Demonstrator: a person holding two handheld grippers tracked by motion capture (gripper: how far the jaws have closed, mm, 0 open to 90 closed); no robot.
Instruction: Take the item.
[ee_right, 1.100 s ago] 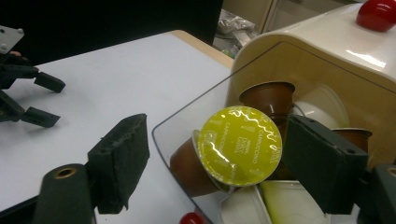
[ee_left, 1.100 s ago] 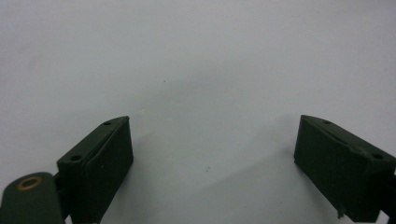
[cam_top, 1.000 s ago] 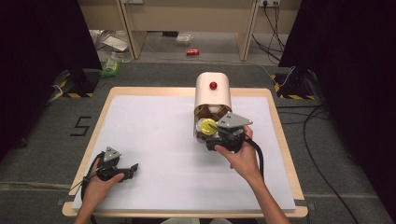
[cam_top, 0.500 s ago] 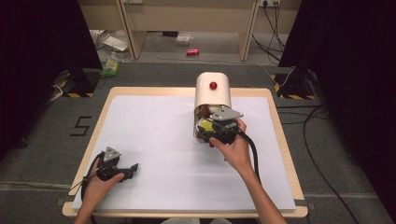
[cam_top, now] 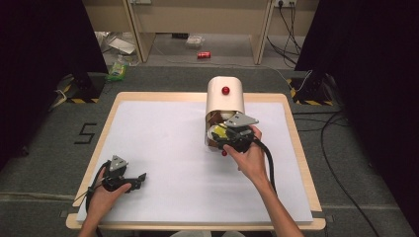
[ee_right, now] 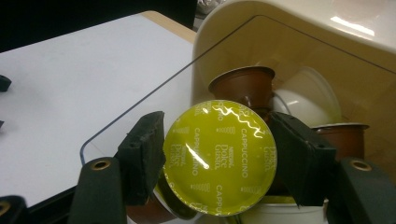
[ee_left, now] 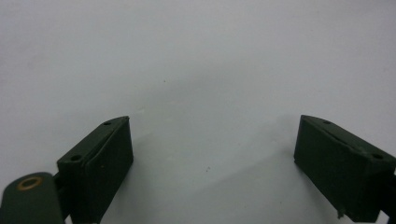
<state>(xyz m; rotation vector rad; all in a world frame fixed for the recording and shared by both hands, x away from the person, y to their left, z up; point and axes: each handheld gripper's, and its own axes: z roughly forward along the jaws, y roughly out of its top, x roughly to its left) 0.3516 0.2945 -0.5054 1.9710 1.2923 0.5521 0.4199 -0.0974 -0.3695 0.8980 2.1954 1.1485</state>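
Right gripper view: right gripper clamped yellow-lidded capsule at dispenser mouth.
Left gripper: jaws apart, near tabletop's front-left corner.

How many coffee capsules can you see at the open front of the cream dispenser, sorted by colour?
Yellow-green foil-lidded capsule, between the right gripper's pads: 1
Brown plastic capsules: 2
White dome-shaped capsule: 1
Total clearly visible inside the cream plastic dispenser: 4

the round yellow-green foil lid of a coffee capsule reads "nescafé dolce gusto" and "cappuccino" (repeated around it); a black "5" marks the grey floor.
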